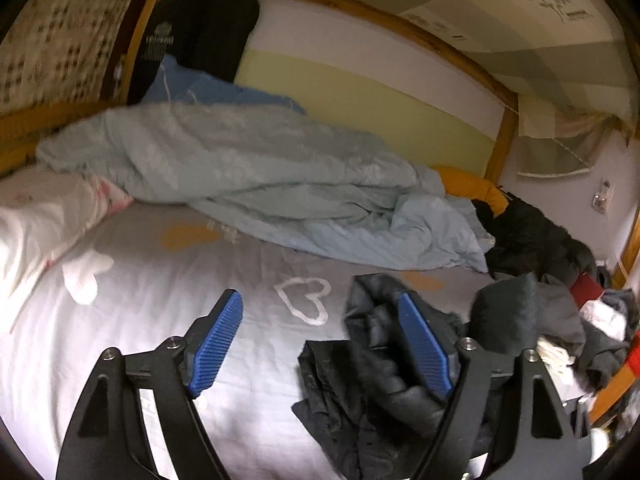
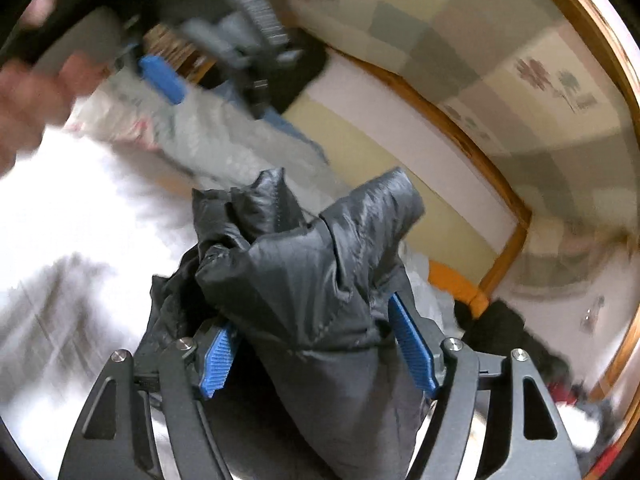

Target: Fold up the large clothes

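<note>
While both tongs hang over the bed, this is how things lie:

Left tongs (image 1: pixel 320 344): wide apart; one blue pad (image 1: pixel 426 346) has the dark garment bunched against it, the other pad stands clear over the sheet, so nothing is pinched.

Right tongs (image 2: pixel 320 350): spread wide, with a thick fold of the dark garment (image 2: pixel 312 280) filling the gap; whether the pads press on it or merely flank it, I cannot tell, as the view is blurred.

Dark garment (image 1: pixel 384 380): a black, shiny, padded piece, crumpled on the bed near its front edge, rising in a hump between the right tongs.

Bed (image 1: pixel 140 320): pale sheet printed with heart outlines; wooden frame along the far side.

Quilt (image 1: pixel 260 176): light blue, rumpled, lying across the middle of the bed, beyond the garment.

Pillow (image 1: pixel 44 224): white with pink marks, at the left edge of the bed.

Clothes heap (image 1: pixel 560 280): dark and mixed pieces piled at the right edge of the bed.

Hand (image 2: pixel 32 96): blurred, by the left tongs, seen at the upper left of the right wrist view.
</note>
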A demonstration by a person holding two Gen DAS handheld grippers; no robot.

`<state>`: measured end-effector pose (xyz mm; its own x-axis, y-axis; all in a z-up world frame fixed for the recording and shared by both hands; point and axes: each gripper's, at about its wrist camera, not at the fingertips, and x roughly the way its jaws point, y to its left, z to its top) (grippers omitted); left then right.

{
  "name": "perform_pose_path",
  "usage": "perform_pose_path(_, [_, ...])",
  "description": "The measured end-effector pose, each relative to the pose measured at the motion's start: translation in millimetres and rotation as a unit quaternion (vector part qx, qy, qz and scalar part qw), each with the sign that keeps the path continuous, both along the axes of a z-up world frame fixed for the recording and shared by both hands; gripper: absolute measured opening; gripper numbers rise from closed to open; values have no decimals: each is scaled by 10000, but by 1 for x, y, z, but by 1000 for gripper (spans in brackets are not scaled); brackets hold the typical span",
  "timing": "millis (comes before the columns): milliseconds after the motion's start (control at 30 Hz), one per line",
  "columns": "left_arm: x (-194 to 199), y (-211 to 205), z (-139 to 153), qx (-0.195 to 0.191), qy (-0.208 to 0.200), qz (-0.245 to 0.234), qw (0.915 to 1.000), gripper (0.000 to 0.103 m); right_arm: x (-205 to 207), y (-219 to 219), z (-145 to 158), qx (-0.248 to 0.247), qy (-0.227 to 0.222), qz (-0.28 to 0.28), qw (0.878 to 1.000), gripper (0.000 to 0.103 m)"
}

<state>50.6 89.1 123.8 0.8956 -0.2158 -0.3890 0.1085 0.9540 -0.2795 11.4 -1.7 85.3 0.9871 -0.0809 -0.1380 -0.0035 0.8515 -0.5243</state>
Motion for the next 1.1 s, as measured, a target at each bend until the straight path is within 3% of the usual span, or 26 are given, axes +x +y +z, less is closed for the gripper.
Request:
perform_pose_path(267, [-2,-15,-2,116,-133,-126,9998,82,-18,-59,29,1366,646,703,9860,75])
perform_pose_path(433, [-9,-24,2,251,-367,-379,9983,82,-33,-90,52,1933,447,892,9761,82])
perform_pose_path(533, [-11,-35,0,237,-440,-670,9965,82,-28,-103,60,1941,304,566,9789,83])
perform_pose_path(633, [-9,-51,-2,-20,-303,-1393,9898,83,-6,-123,63,2065,509,99,9771,83])
perform_pose_path(700, [-6,-66,-4,-23,-267,-1634,9862,86,16,-144,63,2384,1021,154,9657,81])
perform_pose_path(767, [1,-80,-7,-1,-185,-1699,9853,86,41,-162,62,2641,1520,165,9523,61])
perform_pose_path(800, [6,-87,-9,46,-105,-1683,9857,86,53,-171,61,2823,1788,282,9421,59])
perform_pose_path(867, [14,-96,-12,73,-84,-1646,9863,86,77,-184,56,3173,2405,718,9145,42])
perform_pose_path(1000, [18,-95,-9,45,-228,-1501,9884,86,110,-183,29,3487,3078,1157,8776,38])
perform_pose_path(1100, [7,-88,-3,145,-465,-1275,9906,85,122,-171,12,3458,3260,1364,8692,38])
